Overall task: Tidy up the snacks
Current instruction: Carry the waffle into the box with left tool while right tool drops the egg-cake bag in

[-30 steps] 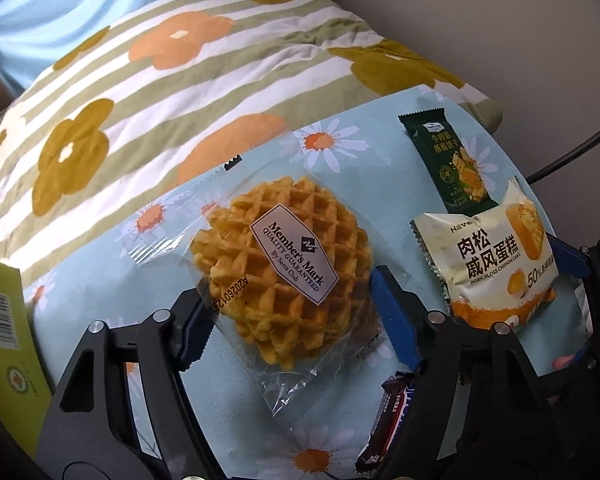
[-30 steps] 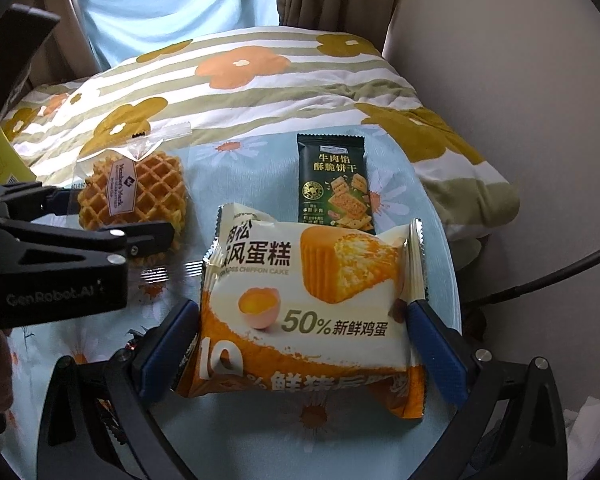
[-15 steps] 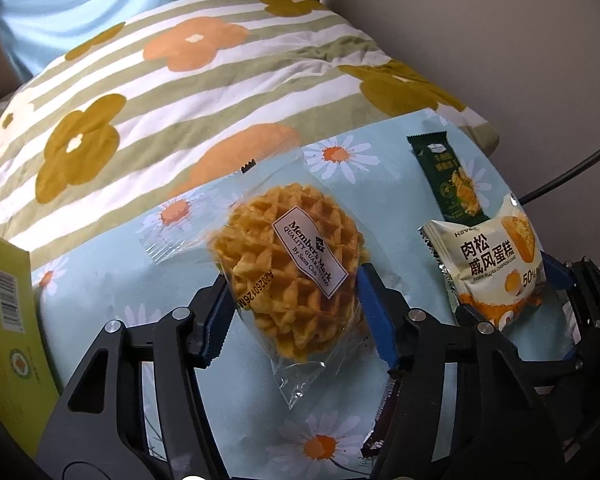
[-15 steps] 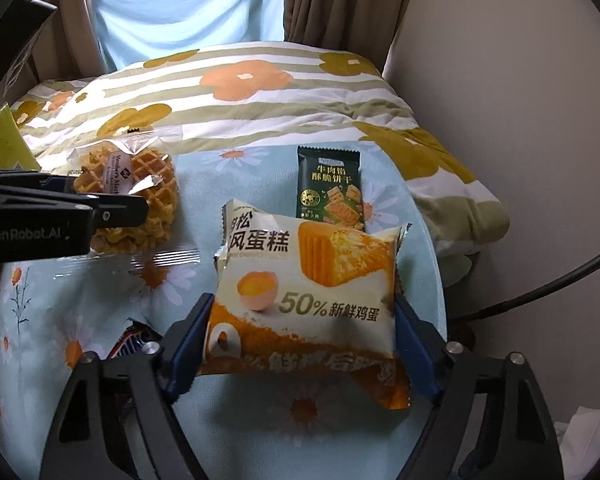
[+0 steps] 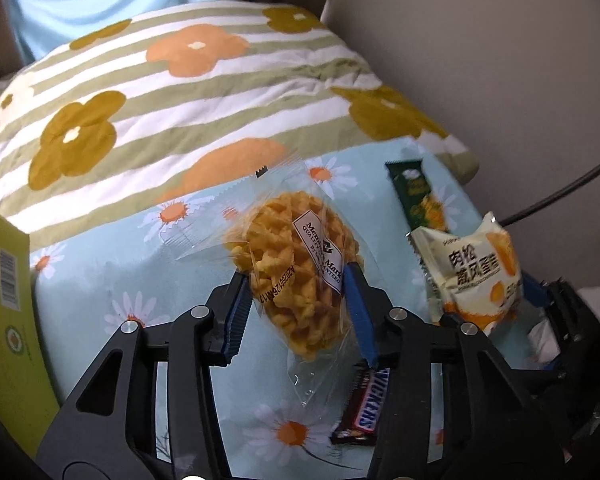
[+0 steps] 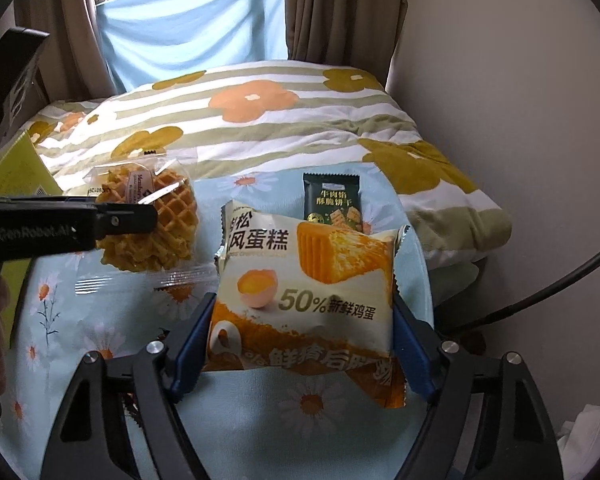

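Four snacks in view, one of each: one waffle, one cake pack, one biscuit pack, one chocolate bar. Plus one yellow-green box at the left edge, one striped flowered quilt, one daisy-print cloth under the snacks.

Your left gripper has the waffle between its blue pads; the jaws are closing on it, pads pressing the wrapper on both sides, waffle squeezed narrow and tilted, lifted above the cloth. It's golden, grid-patterned, in a clear wrapper with a white label; the loose wrapper end hangs down below the pads.

Your right gripper is clamped on the cake pack, a pad on each side edge. The pack is cream and orange, puffy, with printed cake slice and egg, raised off the cloth and tilted.

The biscuit pack is dark green, lying flat on the cloth beyond the cake pack. The chocolate bar lies on the cloth just under your left gripper, partly hidden by a finger.
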Demonstrator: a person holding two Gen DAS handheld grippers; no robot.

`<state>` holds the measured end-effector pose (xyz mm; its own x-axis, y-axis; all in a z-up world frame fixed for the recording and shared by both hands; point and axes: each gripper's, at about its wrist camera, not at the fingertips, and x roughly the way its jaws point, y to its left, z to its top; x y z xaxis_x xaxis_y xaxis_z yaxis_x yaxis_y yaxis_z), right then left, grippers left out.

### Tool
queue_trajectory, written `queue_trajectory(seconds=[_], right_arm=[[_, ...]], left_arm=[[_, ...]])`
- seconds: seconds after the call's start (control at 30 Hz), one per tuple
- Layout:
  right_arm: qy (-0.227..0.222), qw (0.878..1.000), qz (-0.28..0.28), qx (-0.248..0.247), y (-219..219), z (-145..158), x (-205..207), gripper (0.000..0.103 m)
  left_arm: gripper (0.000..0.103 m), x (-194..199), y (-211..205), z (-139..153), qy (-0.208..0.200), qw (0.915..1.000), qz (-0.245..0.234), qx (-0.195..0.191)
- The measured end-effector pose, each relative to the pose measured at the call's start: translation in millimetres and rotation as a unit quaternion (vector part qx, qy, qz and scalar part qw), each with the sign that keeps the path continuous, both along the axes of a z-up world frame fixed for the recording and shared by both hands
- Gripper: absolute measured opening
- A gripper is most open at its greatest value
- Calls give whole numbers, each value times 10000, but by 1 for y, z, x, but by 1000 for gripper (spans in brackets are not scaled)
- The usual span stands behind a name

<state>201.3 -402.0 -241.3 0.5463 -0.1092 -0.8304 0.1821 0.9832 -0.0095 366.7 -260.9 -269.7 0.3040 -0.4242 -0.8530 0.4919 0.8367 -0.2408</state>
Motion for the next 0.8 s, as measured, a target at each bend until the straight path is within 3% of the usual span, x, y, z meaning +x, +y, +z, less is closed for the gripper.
queue_trajectory(seconds=[0.23,0.4,0.6,0.8], right_arm=[[-180,9998,39,99,-3,19,-5,77],[-389,9990,231,72,-1,51,-4,77],[-654,9948,748,225,11,103,6,77],[-928,9846,1450,299,52,148,20,77]], left_arm=[[41,-10,6,29,-212,9996,102,-148],[41,-20,22,63,-443,9977,384,-351],[41,-35,57,123,-959,9898,911,-531],[41,-45,106,169,-1265,9795,1443,-616]])
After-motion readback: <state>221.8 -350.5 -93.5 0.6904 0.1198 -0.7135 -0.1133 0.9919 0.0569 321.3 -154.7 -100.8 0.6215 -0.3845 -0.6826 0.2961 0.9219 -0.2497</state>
